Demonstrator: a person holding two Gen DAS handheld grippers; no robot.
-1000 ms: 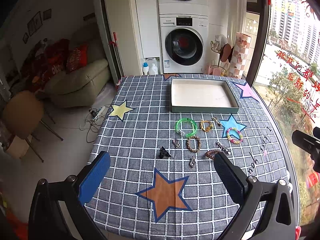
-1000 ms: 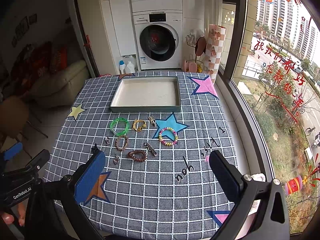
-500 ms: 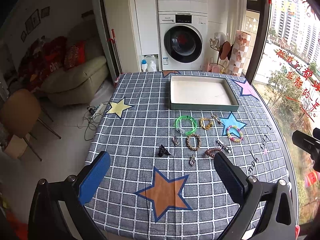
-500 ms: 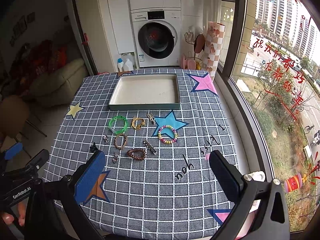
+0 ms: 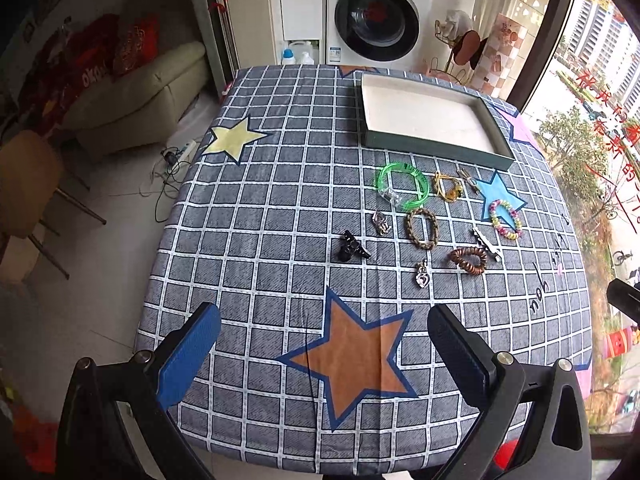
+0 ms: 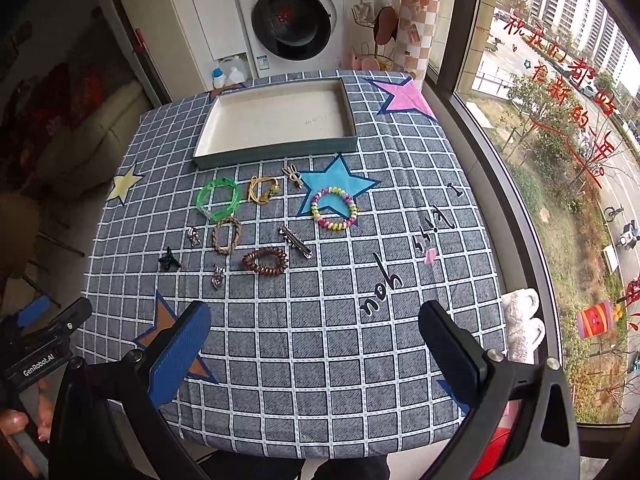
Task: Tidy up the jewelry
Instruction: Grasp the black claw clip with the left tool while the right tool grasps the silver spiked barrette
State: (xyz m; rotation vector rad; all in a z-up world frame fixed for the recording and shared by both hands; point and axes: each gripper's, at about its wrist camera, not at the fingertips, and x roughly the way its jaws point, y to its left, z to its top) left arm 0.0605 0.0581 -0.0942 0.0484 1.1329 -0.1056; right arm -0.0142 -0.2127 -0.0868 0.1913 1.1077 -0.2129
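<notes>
Left gripper (image 5: 324, 350): black frame w/ two wide arms, each tipped by a flat rectangular pad w/ ribbed face; left pad bright blue, right pad reads near-black w/ blue edge. Silver round screws on top of each arm, two per side. Right gripper (image 6: 314, 346): same build, blue textured pads, silver screws. In right wrist view, left gripper's body is black w/ white "GenRobot.AI" lettering & a blue tip; a hand (image 6: 18, 424) grips it.

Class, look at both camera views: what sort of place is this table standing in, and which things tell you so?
Probably a flat's laundry corner beside the living room: a washing machine and detergent bottles behind the table, and a sofa at the side.
</notes>
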